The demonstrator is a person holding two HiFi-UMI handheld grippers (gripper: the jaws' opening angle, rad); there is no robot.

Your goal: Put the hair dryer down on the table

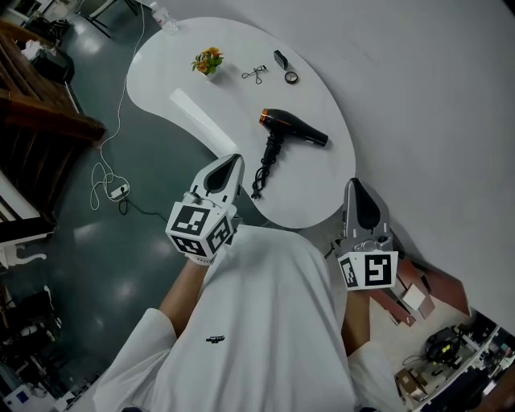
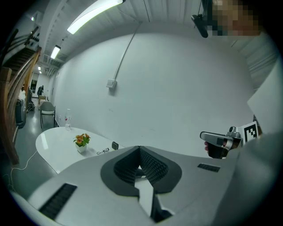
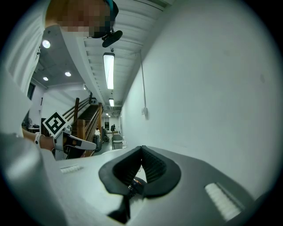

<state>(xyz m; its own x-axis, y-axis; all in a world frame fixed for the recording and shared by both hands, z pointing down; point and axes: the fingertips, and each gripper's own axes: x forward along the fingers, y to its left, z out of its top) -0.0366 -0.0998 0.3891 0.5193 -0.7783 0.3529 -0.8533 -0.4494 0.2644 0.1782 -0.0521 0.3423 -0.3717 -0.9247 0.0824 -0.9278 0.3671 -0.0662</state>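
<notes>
Head view inventory.
- Kidney-shaped white table (image 1: 161, 64): one, upper centre.
- Black hair dryer (image 1: 294, 129) with coiled cord: one.
- Potted flower (image 1: 208, 61): one.
- Eyelash curler (image 1: 255, 74): one.
- Small black oblong item (image 1: 280, 59): one.
- Small ring-shaped item (image 1: 291, 77): one.
- Clear bottle (image 1: 166, 18): one, top edge.
- White cable with plug (image 1: 119, 191): one, left, on floor.
- Grippers: two, left gripper (image 1: 234, 161) and right gripper (image 1: 354, 187).
- Person: one.
</notes>
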